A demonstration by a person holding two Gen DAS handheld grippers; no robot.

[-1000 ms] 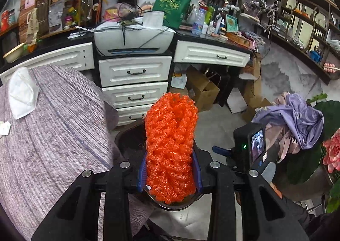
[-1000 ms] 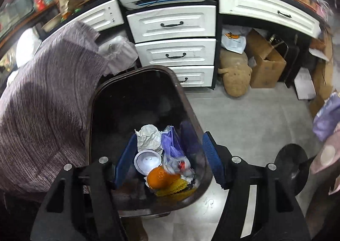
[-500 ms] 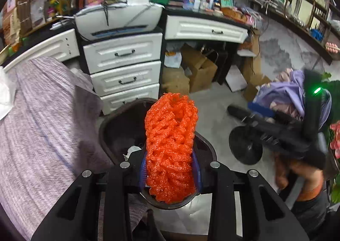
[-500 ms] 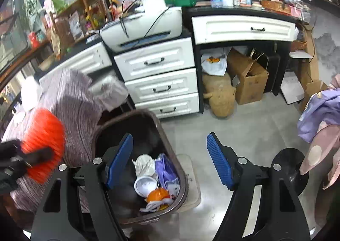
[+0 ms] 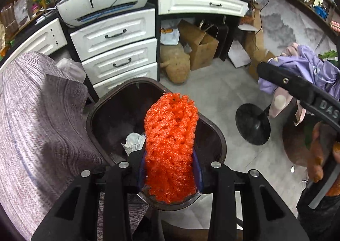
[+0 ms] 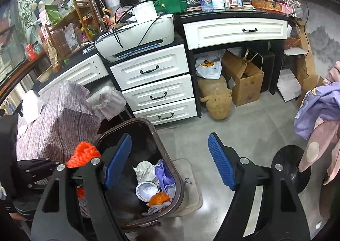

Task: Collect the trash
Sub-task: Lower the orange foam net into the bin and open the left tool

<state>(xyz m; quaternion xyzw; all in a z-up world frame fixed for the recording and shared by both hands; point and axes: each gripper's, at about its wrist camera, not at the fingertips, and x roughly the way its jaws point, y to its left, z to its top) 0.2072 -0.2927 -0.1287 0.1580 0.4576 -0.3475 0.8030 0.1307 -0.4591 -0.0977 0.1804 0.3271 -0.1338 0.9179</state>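
Lowered over the bin [image 5: 221,143], foam net [image 5: 171,145] sits between opening left gripper [image 5: 170,179] jaws.

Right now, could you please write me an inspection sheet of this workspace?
Surface: grey tiled floor, striped cloth beside the bin.
Job's things: brown bin holding crumpled paper; orange foam net above the bin.
Clutter: cardboard box, purple clothes.
Grippers: left gripper opening, net between its jaws; right gripper open, empty.
Cables: black cable over the printer.
Surroundings: white drawers, crowded shelves.
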